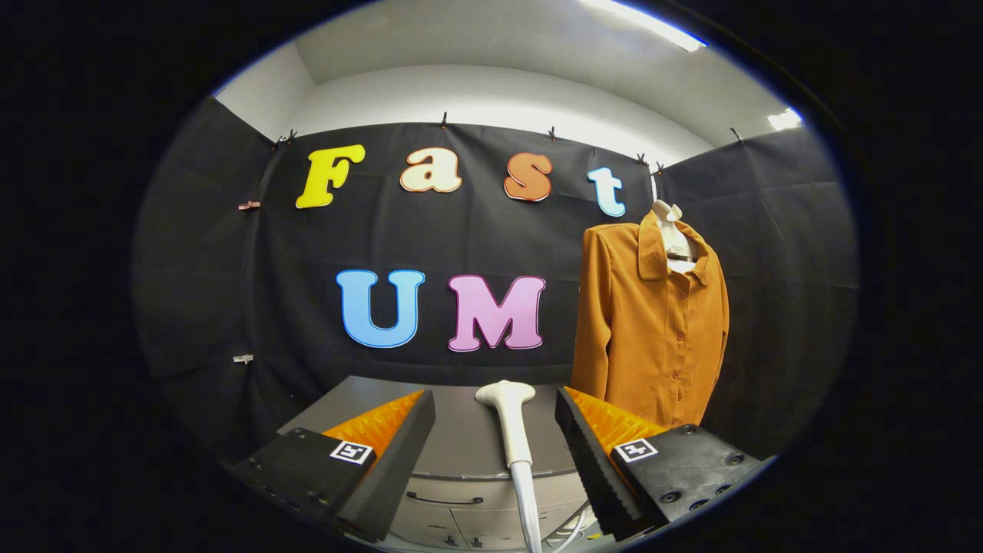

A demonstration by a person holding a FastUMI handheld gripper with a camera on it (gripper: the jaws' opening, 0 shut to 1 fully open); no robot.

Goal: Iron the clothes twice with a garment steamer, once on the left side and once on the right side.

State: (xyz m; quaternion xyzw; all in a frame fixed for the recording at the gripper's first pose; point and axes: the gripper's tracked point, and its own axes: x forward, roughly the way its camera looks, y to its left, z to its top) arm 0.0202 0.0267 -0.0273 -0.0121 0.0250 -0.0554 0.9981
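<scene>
A white garment steamer [508,418] stands upright between my fingers, its flat head at the top and its handle running down to a pale hose [528,507]. My gripper [493,395] is open, and both fingers are well clear of the handle. Beyond the right finger an orange-brown button-up shirt [653,330] hangs on a white hanger form [670,223] against the black cloth wall. The shirt faces me with its collar open and its sleeves hanging straight down.
A grey cabinet top [461,430] lies just ahead under the steamer, with drawer fronts and a handle [444,501] below its edge. Black cloth walls close in the booth at the back and on both sides.
</scene>
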